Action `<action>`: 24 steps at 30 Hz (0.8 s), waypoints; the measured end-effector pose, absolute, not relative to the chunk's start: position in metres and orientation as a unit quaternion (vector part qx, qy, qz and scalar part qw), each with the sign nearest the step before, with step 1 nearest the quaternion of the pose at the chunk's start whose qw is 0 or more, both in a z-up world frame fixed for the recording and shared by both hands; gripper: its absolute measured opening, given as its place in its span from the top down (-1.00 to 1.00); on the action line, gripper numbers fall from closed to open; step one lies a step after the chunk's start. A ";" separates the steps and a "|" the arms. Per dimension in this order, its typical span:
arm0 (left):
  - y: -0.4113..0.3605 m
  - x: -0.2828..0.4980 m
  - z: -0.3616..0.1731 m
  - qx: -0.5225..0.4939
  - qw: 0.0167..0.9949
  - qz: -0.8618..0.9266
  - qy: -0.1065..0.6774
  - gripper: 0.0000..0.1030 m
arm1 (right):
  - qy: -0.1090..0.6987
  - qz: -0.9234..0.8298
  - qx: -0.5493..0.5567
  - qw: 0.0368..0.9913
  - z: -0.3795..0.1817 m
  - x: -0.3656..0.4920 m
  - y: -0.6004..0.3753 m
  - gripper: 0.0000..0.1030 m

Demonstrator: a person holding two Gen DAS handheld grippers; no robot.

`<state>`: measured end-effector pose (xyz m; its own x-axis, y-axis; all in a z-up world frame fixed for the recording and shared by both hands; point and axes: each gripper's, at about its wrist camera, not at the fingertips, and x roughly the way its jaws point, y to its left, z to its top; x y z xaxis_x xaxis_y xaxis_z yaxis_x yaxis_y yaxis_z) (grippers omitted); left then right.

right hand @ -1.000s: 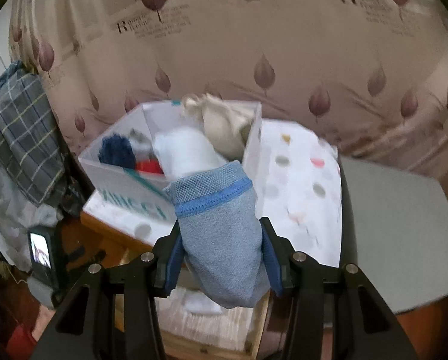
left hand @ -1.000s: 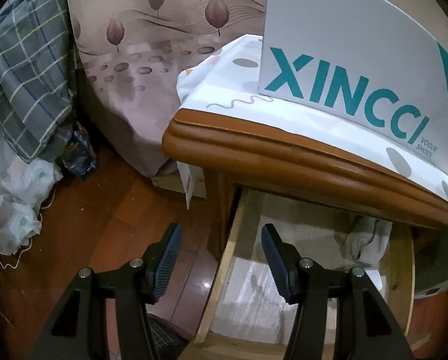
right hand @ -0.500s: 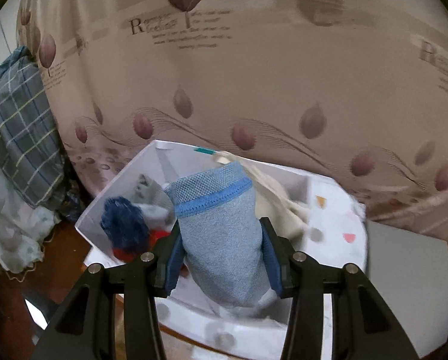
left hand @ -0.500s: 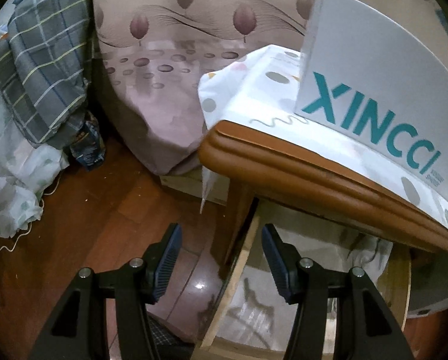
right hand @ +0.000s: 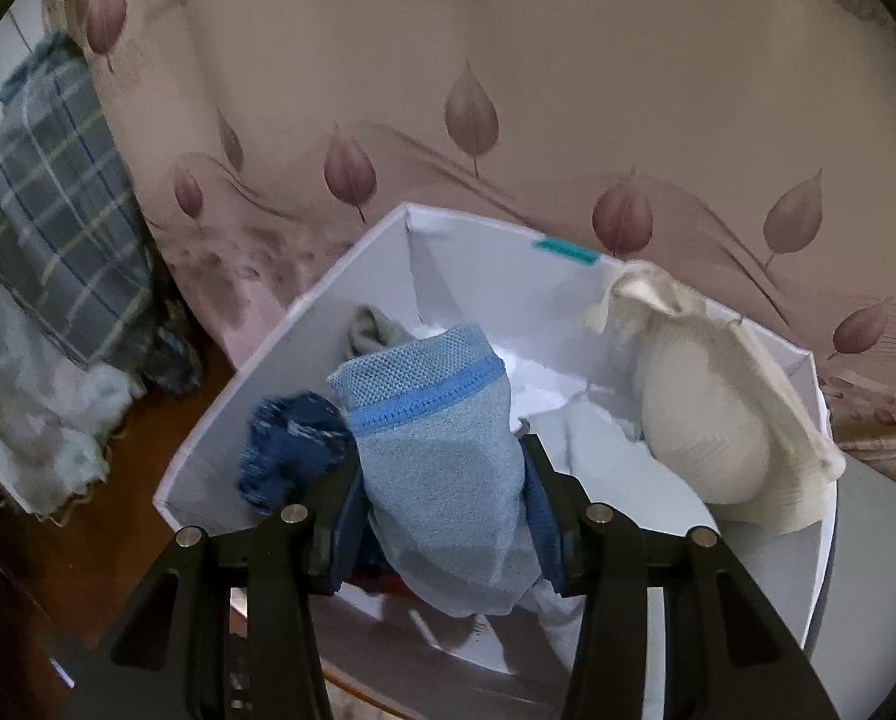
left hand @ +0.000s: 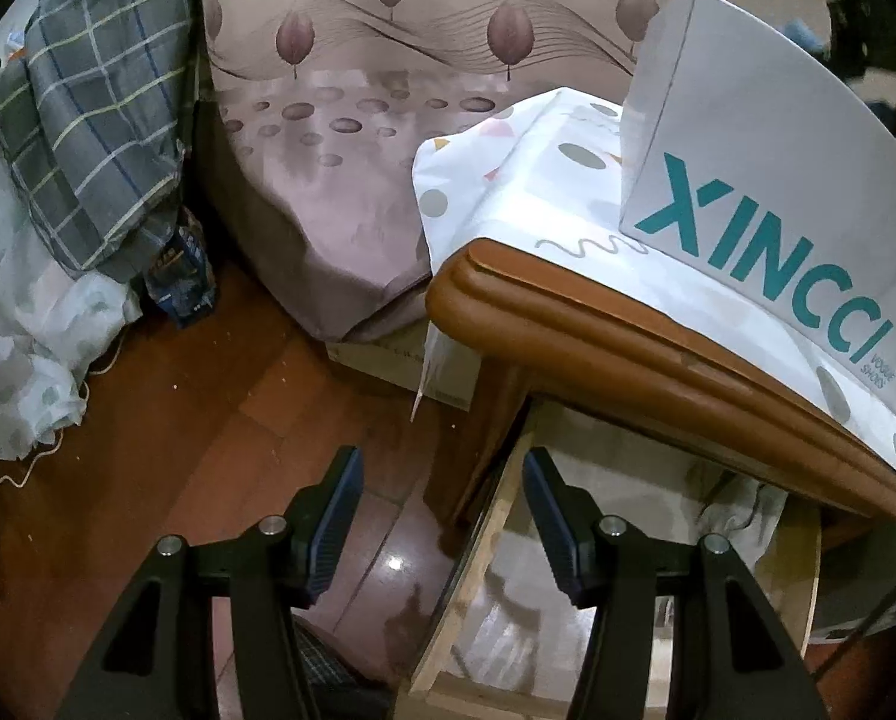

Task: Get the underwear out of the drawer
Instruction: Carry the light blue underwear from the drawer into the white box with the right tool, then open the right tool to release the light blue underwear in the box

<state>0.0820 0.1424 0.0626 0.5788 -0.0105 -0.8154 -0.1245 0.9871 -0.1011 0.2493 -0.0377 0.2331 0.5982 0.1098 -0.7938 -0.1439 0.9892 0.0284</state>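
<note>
Step in hand: carrying. The right gripper [right hand: 442,516] is clamped on the rolled blue underwear [right hand: 442,468], held over the open white box [right hand: 304,324] on the counter. The roll's long axis runs along the fingers, its banded end pointing away. Next move, as judged: lower and release inside. The left gripper [left hand: 442,516] is half-wide, empty, above the drawer [left hand: 478,546].

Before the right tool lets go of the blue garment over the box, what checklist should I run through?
1. Right tool shut on the light blue knitted underwear: ok.
2. Underwear above the open white cardboard box: ok.
3. Free room in the box between the dark blue bundle and the cream bundle: cannot tell.
4. Left tool empty: ok.
5. Pale wooden drawer open: ok.
</note>
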 end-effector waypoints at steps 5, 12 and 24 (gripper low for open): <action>0.138 0.083 0.061 -0.068 0.885 0.028 0.459 -0.10 | 0.471 0.061 -0.025 0.880 0.210 0.255 -0.041 0.11; 0.134 0.083 0.058 -0.068 0.882 0.023 0.466 -0.10 | 0.469 0.055 -0.039 0.880 0.202 0.250 -0.040 -0.03; 0.127 0.084 0.052 -0.061 0.880 0.009 0.471 -0.10 | 0.416 0.069 -0.034 0.906 0.228 0.210 -0.045 -0.54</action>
